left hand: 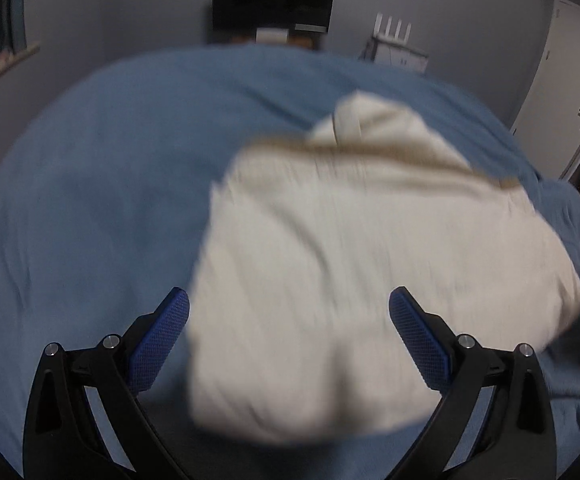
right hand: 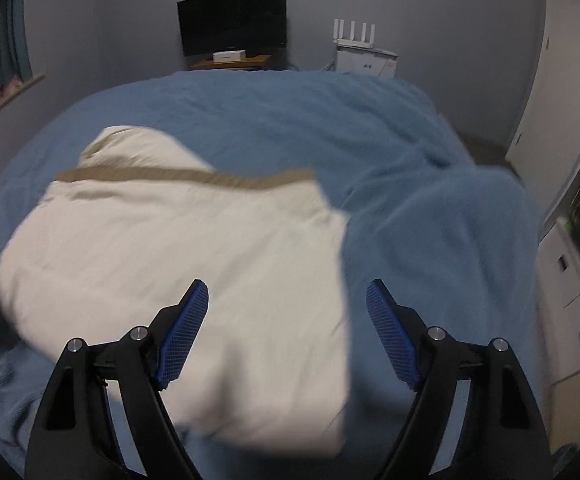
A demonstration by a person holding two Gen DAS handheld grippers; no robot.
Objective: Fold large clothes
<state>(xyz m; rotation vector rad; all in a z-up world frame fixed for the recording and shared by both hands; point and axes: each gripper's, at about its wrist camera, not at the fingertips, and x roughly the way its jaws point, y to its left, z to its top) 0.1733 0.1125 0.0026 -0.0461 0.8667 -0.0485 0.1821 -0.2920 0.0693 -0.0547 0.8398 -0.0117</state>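
Fingers of left gripper [left hand: 289,300] stood wide apart, gripping nothing; cream folded fabric garment with tan ribbed band [left hand: 370,240] lay between and beyond blue textured pads [left hand: 157,352], on blue fleece blanket [left hand: 89,200].

Right view: right gripper [right hand: 287,292] spread wide, empty; garment [right hand: 177,248] sat mostly ahead of left finger, its edge between fingers.

Risk: loose fold could slump open; bunched blanket near right finger may snag.

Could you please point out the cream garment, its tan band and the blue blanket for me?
cream garment [right hand: 209,248]: right wrist view, middle of folded top.
tan band [right hand: 185,177]: right wrist view, mid-strip.
blue blanket [right hand: 430,220]: right wrist view, bare patch.
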